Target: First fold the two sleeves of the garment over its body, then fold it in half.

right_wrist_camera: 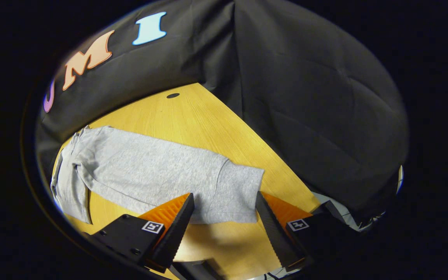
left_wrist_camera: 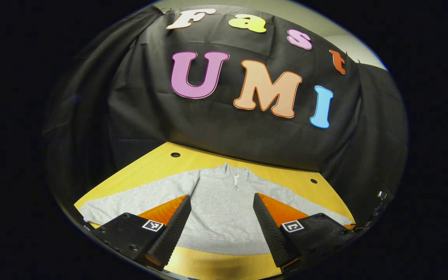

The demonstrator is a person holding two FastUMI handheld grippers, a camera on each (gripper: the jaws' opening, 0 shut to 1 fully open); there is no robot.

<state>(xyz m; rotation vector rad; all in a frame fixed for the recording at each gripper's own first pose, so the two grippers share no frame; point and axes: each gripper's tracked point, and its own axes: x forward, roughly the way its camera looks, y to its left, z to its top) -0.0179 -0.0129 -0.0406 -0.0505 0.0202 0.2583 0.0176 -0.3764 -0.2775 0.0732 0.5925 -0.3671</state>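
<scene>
Grey sweatshirt (left_wrist_camera: 220, 210) lies flat on the tabletop (left_wrist_camera: 158, 163), sleeves spread; left gripper (left_wrist_camera: 222, 223) and right gripper (right_wrist_camera: 224, 225) gape wide, holding nothing

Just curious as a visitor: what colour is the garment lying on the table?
Light heathered grey; the garment shows best in the left gripper view.

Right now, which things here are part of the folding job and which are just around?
For the job:
grey garment
its sleeve
left gripper, open
right gripper, open

Just around:
wooden table
black cloth wall
</scene>
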